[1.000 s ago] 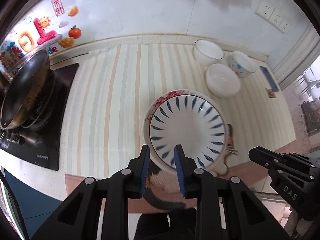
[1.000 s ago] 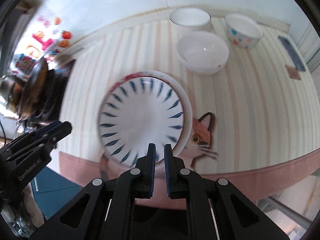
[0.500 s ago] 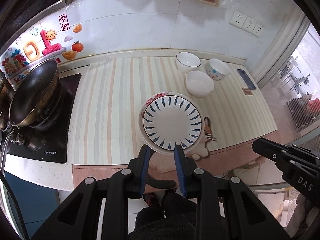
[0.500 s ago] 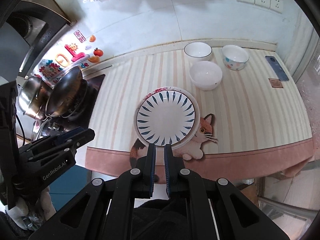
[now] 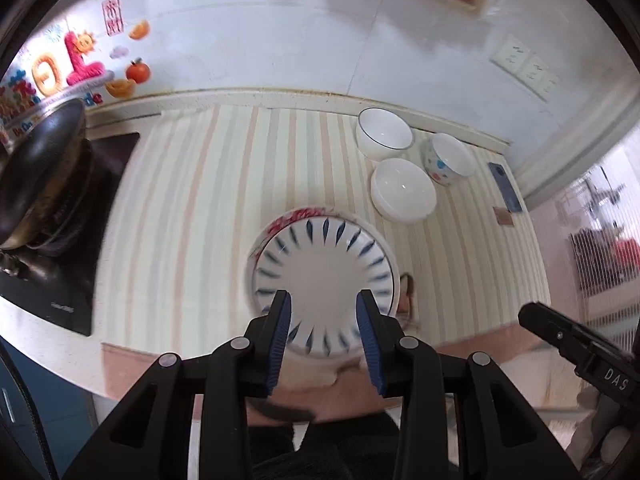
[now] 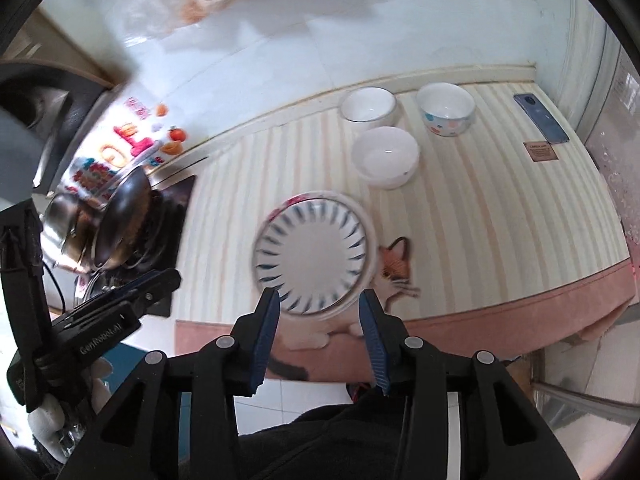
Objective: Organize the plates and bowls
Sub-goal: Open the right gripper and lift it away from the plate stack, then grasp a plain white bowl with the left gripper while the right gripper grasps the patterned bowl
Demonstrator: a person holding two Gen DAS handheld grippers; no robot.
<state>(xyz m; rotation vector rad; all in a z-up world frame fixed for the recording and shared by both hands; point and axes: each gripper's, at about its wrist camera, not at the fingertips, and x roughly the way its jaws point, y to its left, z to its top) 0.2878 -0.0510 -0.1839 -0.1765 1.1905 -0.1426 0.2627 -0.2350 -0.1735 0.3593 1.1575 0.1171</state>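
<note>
A white plate with blue dashes [image 5: 322,268] [image 6: 312,258] lies stacked on a larger floral-rimmed plate [image 5: 298,215] [image 6: 298,199] near the counter's front edge. Three bowls stand behind it to the right: a plain white bowl [image 5: 402,190] [image 6: 385,157], a dark-rimmed white bowl [image 5: 384,132] [image 6: 369,105] and a spotted bowl [image 5: 448,159] [image 6: 445,109]. My left gripper [image 5: 324,336] is open and empty, above the plates' near edge. My right gripper [image 6: 318,330] is open and empty, at the counter's front edge, just short of the plates.
A striped mat with a cat picture [image 6: 394,266] covers the counter. A stove with a dark wok [image 5: 36,168] [image 6: 120,216] stands at the left. A phone [image 6: 541,117] and a small brown tag [image 6: 540,151] lie at the far right. The tiled wall has sockets [image 5: 524,70].
Both grippers have opened; the right was shut and the left narrower. Both views drew back from the plates, then came closer again.
</note>
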